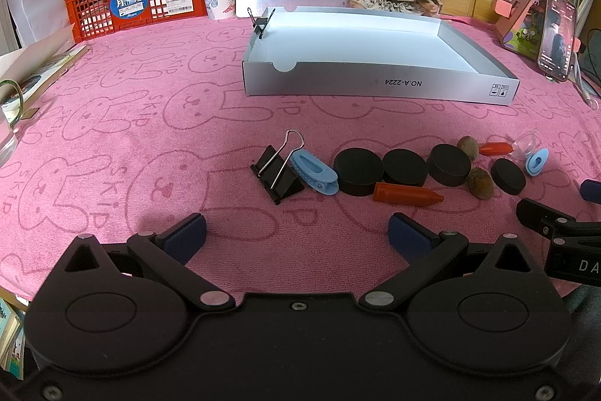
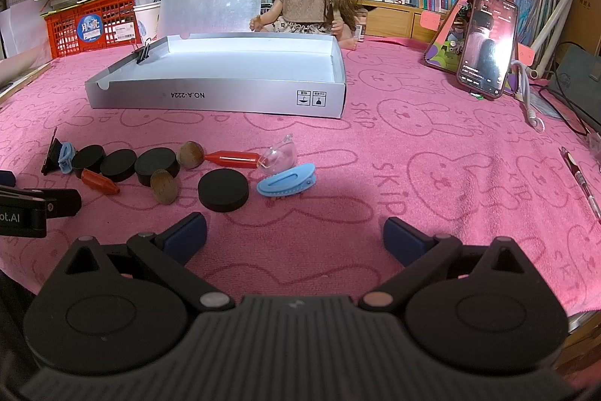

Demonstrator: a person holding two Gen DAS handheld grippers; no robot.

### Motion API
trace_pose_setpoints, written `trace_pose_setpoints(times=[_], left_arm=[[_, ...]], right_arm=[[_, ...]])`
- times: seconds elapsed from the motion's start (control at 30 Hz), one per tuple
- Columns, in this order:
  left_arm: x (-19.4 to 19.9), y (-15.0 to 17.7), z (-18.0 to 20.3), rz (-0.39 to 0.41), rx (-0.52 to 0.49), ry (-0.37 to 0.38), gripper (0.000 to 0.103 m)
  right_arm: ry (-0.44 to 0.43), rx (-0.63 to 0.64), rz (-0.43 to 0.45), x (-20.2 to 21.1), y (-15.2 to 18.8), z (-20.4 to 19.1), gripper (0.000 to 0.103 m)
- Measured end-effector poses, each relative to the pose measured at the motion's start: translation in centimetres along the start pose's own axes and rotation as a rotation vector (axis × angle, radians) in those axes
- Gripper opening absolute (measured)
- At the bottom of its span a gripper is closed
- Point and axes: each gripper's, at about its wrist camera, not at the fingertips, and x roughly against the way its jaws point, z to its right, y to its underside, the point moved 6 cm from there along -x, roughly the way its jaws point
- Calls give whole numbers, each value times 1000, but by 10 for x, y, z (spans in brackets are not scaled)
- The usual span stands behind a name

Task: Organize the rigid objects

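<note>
While both grippers, left (image 1: 296, 230) and right (image 2: 295, 230), hover empty, jaws apart, sorting not begun; next move: pick binder clip (image 1: 278, 173), carry to box (image 1: 375, 85).

Even indoor light, sharp focus; glare on the phone screen (image 2: 488, 44); fisheye bends the desk's (image 1: 150, 138) edges, corners vignetted dark.

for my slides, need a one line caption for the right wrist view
Open right gripper hovers over pink cloth before black discs, blue clip and empty silver box.
</note>
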Motion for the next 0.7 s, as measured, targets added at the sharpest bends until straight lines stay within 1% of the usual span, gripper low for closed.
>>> trace_pose_setpoints(times=[0.7], left_arm=[[0,0,-1,7,-2,0,103]], right_arm=[[-1,-1,2,-1,0,1,103]])
